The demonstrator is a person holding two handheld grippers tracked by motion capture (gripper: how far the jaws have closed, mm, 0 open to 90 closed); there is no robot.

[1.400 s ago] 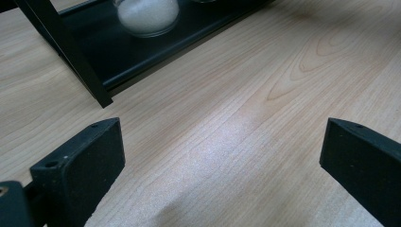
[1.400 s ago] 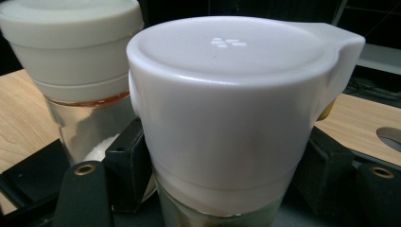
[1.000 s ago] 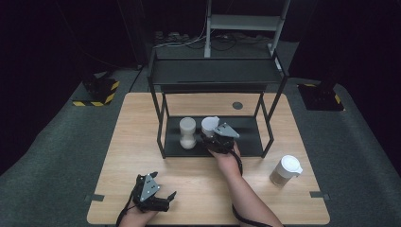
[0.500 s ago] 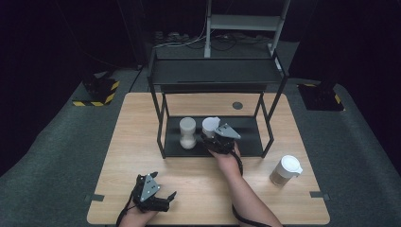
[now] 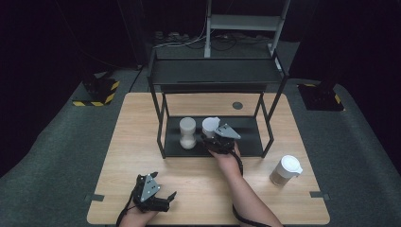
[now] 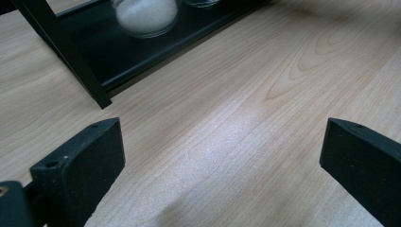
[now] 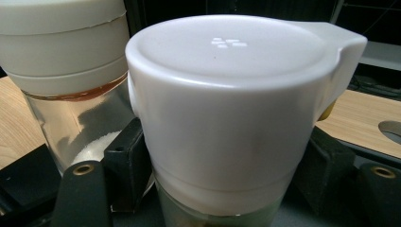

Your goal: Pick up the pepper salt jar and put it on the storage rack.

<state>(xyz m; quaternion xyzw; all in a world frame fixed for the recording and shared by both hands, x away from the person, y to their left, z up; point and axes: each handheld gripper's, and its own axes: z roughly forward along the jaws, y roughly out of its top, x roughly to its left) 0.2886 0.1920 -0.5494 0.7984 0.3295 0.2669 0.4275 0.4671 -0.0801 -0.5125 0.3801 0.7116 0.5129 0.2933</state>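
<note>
I'm gripping the white-lidded jar point(image 7: 222, 123) with my right tongs point(image 5: 218, 140) on the black shelf point(image 5: 246, 142) at frame centre, beside the salt jar point(image 5: 187, 133), left tongs point(image 5: 163, 201) resting open on the table point(image 5: 198, 189) at lower left.

Dark room, lit wooden table point(image 5: 142, 118)
Grey carpet point(image 5: 56, 161) surrounds it; yellow-black striped stand bases point(image 5: 97, 92) sit on the floor, a metal frame point(image 5: 246, 21) behind.
</note>
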